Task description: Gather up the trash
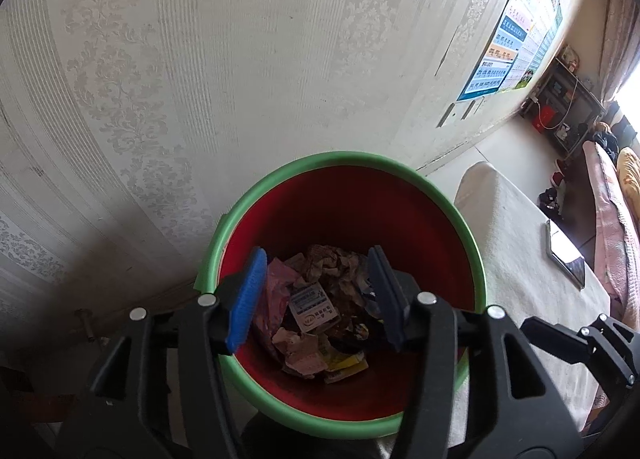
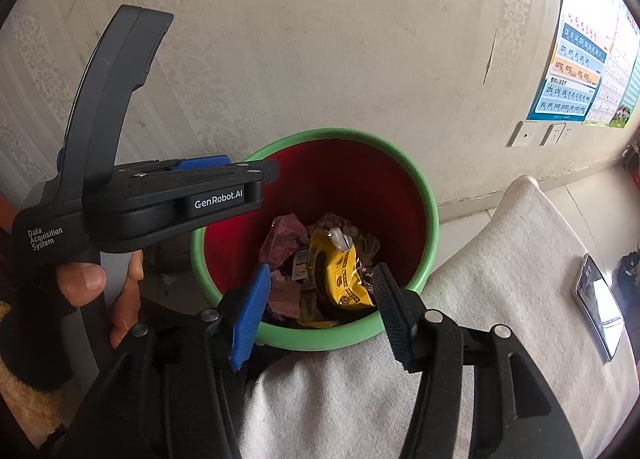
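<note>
A red bin with a green rim [image 1: 340,158] [image 2: 434,227] stands by the wall and holds crumpled paper and wrappers [image 1: 316,299]. My left gripper [image 1: 316,293] hangs over its mouth, open, with nothing between its blue pads. In the right wrist view that same gripper [image 2: 268,175] reaches over the bin's left rim, held by a hand [image 2: 84,279]. My right gripper [image 2: 320,299] is open above the near rim. A yellow wrapper [image 2: 340,279] shows between its fingers, against the right one but not pinched, lying on the pile or dropping onto it.
A table edge covered in white cloth [image 2: 480,259] [image 1: 512,243] meets the bin's right side, with a phone [image 2: 598,299] [image 1: 564,255] lying on it. The patterned wall [image 1: 200,59] is close behind the bin. A poster [image 2: 580,71] and sockets [image 2: 524,135] are at right.
</note>
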Demonstrator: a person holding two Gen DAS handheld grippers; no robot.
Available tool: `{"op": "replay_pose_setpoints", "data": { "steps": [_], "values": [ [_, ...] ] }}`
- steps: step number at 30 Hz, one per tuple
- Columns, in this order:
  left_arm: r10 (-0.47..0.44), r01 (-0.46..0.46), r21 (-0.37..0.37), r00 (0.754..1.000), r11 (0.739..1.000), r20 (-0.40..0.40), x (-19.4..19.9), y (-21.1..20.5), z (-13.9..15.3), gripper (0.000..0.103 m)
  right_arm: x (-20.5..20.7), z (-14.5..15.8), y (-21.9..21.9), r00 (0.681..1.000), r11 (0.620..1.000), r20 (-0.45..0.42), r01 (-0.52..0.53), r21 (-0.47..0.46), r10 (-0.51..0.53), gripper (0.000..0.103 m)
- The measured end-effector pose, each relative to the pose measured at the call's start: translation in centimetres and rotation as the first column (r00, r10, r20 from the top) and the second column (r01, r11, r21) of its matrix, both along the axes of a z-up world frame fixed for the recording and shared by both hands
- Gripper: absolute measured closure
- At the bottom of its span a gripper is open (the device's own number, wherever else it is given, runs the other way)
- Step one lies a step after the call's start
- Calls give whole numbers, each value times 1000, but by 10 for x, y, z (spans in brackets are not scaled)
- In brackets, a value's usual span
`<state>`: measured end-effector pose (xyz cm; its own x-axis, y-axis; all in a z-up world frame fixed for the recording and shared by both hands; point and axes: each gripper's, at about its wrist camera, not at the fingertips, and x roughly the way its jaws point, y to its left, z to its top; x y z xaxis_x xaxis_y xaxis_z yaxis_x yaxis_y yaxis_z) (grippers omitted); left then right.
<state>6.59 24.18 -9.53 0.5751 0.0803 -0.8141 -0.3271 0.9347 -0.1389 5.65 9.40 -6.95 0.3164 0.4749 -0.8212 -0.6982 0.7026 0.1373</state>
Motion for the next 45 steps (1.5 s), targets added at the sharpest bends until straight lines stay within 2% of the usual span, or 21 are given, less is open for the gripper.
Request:
{"op": "replay_pose_setpoints", "data": {
  "steps": [4, 6, 9, 11, 12, 14, 18, 22, 24, 26, 29, 33, 45],
  "values": [
    [22, -23, 23, 999, 999, 27, -9, -1, 8, 47, -6, 7, -17, 999, 998, 14, 38, 49, -38, 45],
    [17, -20, 54, 998, 998, 58, -17, -8, 18, 42, -11, 17, -35, 997, 992, 25, 75, 105, -78, 41],
    [11, -20, 65, 990, 998, 140, -34, -23, 43, 30, -24, 42, -66, 985, 972, 88, 129, 197, -148, 28],
    [4, -19, 72, 978, 997, 210, -45, -38, 62, 26, -38, 63, -89, 967, 953, 156, 156, 260, -200, 10],
    [-6, -14, 79, 970, 997, 242, -50, -47, 73, 22, -45, 73, -100, 954, 941, 195, 167, 293, -230, 6],
    [-29, -2, 99, 952, 995, 305, -58, -67, 95, 10, -61, 91, -122, 917, 915, 274, 182, 359, -290, 7],
    [-74, 23, 120, 895, 993, 439, -76, -105, 131, 5, -87, 119, -160, 821, 865, 397, 211, 455, -410, 7],
    [-74, -15, 159, 837, 987, 542, -91, -134, 155, 5, -109, 135, -184, 674, 835, 516, 303, 458, -528, 7],
    [-83, 2, 146, 829, 989, 553, -94, -141, 164, 5, -114, 139, -197, 636, 814, 527, 321, 484, -564, 7],
    [-82, 11, 133, 839, 991, 538, -93, -146, 168, 5, -115, 140, -211, 614, 788, 511, 349, 508, -602, 7],
    [-86, 20, 135, 862, 991, 500, -90, -153, 169, 5, -116, 139, -229, 599, 755, 479, 386, 530, -642, 7],
    [-109, 27, 169, 860, 985, 498, -95, -160, 170, 5, -119, 135, -243, 596, 739, 455, 415, 531, -662, 7],
    [-166, 67, 214, 857, 974, 488, -99, -173, 171, 5, -122, 134, -238, 598, 739, 453, 418, 527, -661, 7]
  ]
}}
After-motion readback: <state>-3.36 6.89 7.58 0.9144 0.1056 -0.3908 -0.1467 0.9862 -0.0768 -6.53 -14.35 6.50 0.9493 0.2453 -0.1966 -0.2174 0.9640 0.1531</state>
